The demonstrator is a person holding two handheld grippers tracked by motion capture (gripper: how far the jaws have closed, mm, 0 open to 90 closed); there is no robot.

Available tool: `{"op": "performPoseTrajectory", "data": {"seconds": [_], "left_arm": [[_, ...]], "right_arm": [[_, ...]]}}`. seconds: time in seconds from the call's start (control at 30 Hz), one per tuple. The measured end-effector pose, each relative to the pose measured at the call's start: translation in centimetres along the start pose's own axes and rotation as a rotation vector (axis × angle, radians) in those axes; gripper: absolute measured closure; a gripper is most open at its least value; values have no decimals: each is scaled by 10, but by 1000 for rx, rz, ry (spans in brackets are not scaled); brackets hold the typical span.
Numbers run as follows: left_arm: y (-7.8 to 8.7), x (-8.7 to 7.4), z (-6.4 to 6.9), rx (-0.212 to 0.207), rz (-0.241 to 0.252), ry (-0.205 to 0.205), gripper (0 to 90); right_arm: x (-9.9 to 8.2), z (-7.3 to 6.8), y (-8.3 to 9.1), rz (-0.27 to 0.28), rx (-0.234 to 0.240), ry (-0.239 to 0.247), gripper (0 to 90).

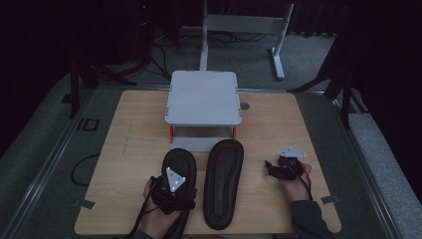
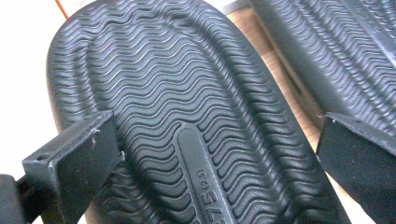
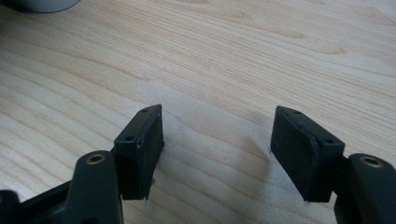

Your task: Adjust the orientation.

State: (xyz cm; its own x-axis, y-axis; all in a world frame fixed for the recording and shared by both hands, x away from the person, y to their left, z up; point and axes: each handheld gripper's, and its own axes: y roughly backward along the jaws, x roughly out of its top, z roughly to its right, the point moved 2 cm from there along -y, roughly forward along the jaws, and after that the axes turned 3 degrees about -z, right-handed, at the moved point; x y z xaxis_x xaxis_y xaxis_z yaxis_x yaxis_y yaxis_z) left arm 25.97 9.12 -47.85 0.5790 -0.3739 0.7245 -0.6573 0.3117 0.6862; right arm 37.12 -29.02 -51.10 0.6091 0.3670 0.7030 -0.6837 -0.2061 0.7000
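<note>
- on the left sandal's (image 2: 187, 107) sole, in the left gripper view, raised figures read "275" with a small "(2.5)" beside them, set in a smooth strip down the middle; wavy ribs cover the rest of the sole.
- at the table's (image 1: 129, 144) near edge, two black sandals lie sole up, side by side and just apart.
- the left sandal (image 1: 178, 164) runs from the near edge toward the far side, its rounded end close to the stand (image 1: 204, 97).
- the right sandal (image 1: 224, 181) lies much the same way, its far end tipped slightly right, near the stand's foot.
- the left gripper (image 1: 171, 181) hovers over the near part of the left sandal; its jaws are spread wide either side of the sole, and the pads do not press on it, so it is released.
- the right gripper (image 1: 272, 168) sits to the right of the right sandal, apart from it; in its own view the jaws are parted over bare wood with nothing between them.
- the table is pale wood with plain grain.
- the stand is a grey-white shelf with orange at its legs, at the far middle of the table.
- beyond lies a dim room: grey carpet, dark cables, a white frame (image 1: 244, 30) and black tripod legs.
</note>
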Motion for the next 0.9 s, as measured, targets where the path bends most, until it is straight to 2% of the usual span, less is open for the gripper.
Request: {"op": "performPoseTrajectory", "data": {"seconds": [0.07,0.23,0.3,0.37,0.43,0.5,0.57,0.63,0.73,0.87,0.9], "left_arm": [[2,-1,-5,18,-2,14,0],[8,-6,-23,6,2,58,0],[11,-8,-29,16,-5,59,0],[14,-10,-35,54,-14,70,0],[18,-13,-43,21,-7,89,0],[24,-15,-50,-4,25,101,17],[29,-15,-54,7,51,109,47],[36,-14,-58,0,84,97,119],[44,-14,-66,36,111,103,145],[60,-19,-85,57,143,159,158],[60,-19,-85,57,143,159,175]], "right_arm": [[0,0,0,0,0,-1,343],[0,0,0,0,3,-2,342],[0,0,0,0,2,-2,343],[0,0,0,0,1,-2,343],[0,0,0,0,1,-2,343],[0,0,0,1,2,-4,343],[0,0,0,1,2,-4,343],[0,0,0,2,1,-4,343],[0,0,0,2,3,-5,342],[0,0,0,3,3,-5,343],[0,0,0,3,3,-5,343]]}}
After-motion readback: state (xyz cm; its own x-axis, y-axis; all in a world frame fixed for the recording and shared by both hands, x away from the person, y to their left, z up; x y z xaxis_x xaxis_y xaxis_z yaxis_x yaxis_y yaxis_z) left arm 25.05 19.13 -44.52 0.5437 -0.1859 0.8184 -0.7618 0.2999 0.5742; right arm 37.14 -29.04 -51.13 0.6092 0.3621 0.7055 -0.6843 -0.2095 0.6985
